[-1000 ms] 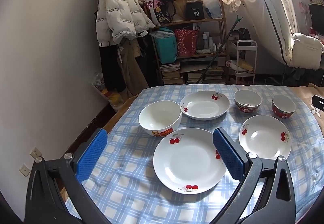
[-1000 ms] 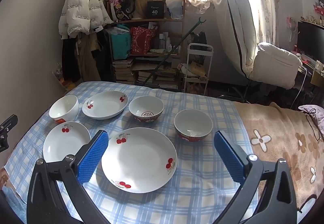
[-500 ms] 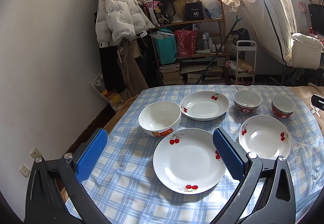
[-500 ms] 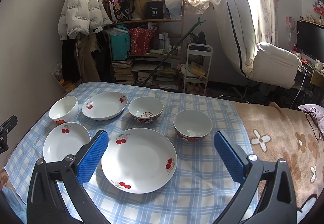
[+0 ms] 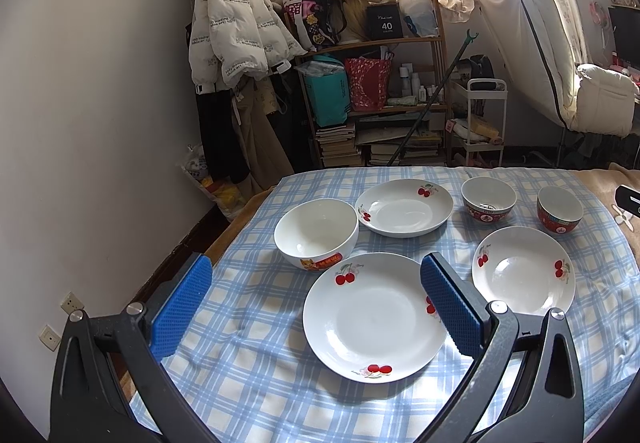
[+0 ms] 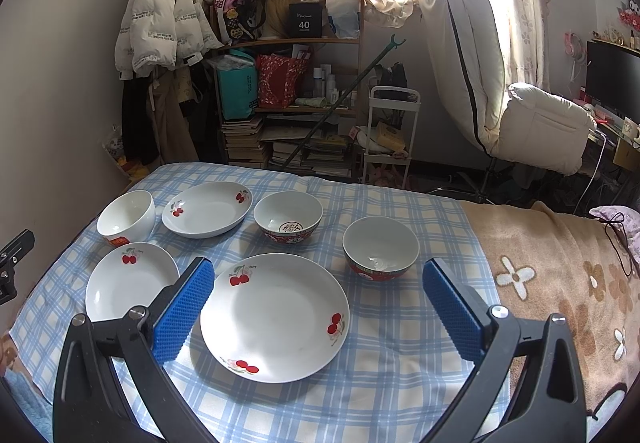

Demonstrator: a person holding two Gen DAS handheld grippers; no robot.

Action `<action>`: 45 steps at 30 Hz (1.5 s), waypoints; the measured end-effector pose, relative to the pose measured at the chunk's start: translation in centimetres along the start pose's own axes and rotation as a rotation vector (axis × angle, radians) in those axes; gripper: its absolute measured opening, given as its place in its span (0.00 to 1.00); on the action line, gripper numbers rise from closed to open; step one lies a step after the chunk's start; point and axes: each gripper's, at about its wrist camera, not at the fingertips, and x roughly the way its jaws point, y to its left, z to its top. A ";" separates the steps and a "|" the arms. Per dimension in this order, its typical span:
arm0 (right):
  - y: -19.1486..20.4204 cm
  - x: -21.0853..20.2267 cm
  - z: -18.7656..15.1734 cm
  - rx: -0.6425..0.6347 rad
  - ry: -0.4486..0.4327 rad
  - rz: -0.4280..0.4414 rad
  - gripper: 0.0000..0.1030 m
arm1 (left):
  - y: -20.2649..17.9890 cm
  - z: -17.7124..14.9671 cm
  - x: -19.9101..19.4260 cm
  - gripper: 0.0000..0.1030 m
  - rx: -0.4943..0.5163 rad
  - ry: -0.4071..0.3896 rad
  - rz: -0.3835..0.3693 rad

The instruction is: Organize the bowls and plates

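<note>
Nothing is stacked yet: six dishes lie apart on the checked cloth (image 6: 400,355), so by the look of it the whole task is left.

Going left to right from the right gripper (image 6: 316,307), whose jaws stand wide apart and hold nothing: far to its left and ahead is the white bowl (image 6: 127,216). Nearer, just outside its left finger, lies the small plate (image 6: 128,283). Ahead and left of centre sits the deep plate (image 6: 208,207). Straight under the gap between the fingers lies the big plate (image 6: 274,317). Ahead of that stands the red bowl (image 6: 288,215) with a mark inside, and to the right, just ahead of the right finger, the second red bowl (image 6: 380,247).

The left gripper (image 5: 316,307) also gapes, empty, above the cloth. The white bowl (image 5: 316,231) is just ahead between its fingers, and a cherry plate (image 5: 372,319) lies below them, partly behind its right finger.

Left to do, I judge: nest the three bowls and pile the three plates, largest lowest.
</note>
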 end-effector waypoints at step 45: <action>-0.2 0.1 0.0 0.004 0.001 0.001 1.00 | 0.5 -0.6 0.4 0.99 0.010 0.022 -0.014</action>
